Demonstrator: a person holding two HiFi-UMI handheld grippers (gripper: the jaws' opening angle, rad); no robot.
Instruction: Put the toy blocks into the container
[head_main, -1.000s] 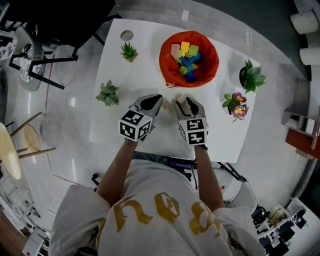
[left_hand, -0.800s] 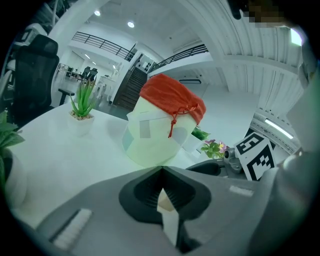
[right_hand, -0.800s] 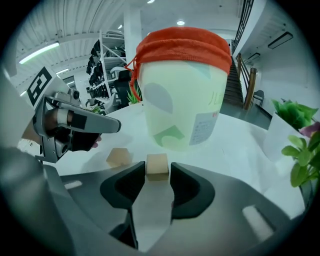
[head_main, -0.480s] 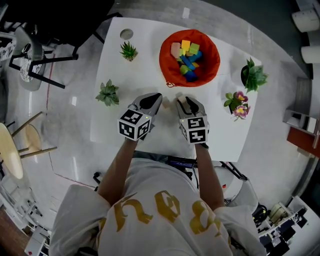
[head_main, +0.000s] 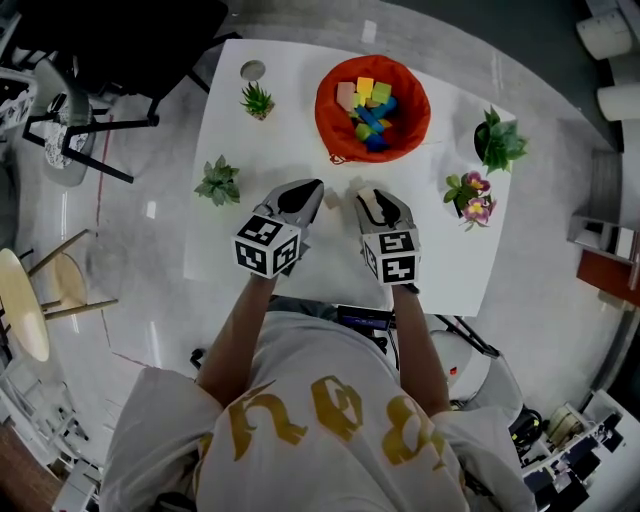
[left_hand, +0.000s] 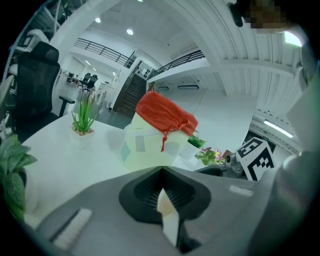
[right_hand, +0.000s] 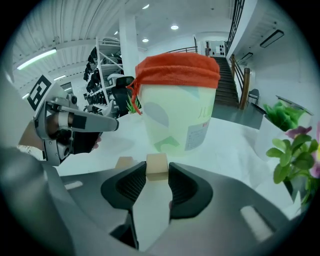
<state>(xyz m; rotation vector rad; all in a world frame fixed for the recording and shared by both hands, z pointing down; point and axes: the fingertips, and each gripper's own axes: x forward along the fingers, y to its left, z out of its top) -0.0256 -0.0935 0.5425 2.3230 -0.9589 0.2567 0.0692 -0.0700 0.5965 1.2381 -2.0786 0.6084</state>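
four potted plants (head_main: 257, 99) (head_main: 217, 182) (head_main: 497, 143) (head_main: 470, 199), one orange container (head_main: 372, 107), two grippers (head_main: 308, 189) (head_main: 368, 196), each gripping one block (left_hand: 167, 212) (right_hand: 156, 164).

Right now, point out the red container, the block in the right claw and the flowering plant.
red container (head_main: 326, 114): head view, left wall.
block (right_hand: 157, 165): right gripper view, front face.
flowering plant (head_main: 477, 209): head view, blossoms.

This is a large open-plan office or lab hall rather than a home. A polished grey floor (head_main: 150, 140) runs all around the white bench (head_main: 240, 210), with a black office chair (head_main: 100, 30) and a wooden stool (head_main: 25, 300) nearby. The left gripper view shows a staircase (left_hand: 127, 92), a railed mezzanine (left_hand: 102, 49), recessed ceiling lights (left_hand: 130, 31) and distant desks with chairs (left_hand: 87, 79). The right gripper view shows a second staircase (right_hand: 227, 82) and metal storage racks (right_hand: 107, 70). Small potted plants (head_main: 218, 183) decorate the bench, and electronic gear (head_main: 560, 460) clutters one corner of the floor.
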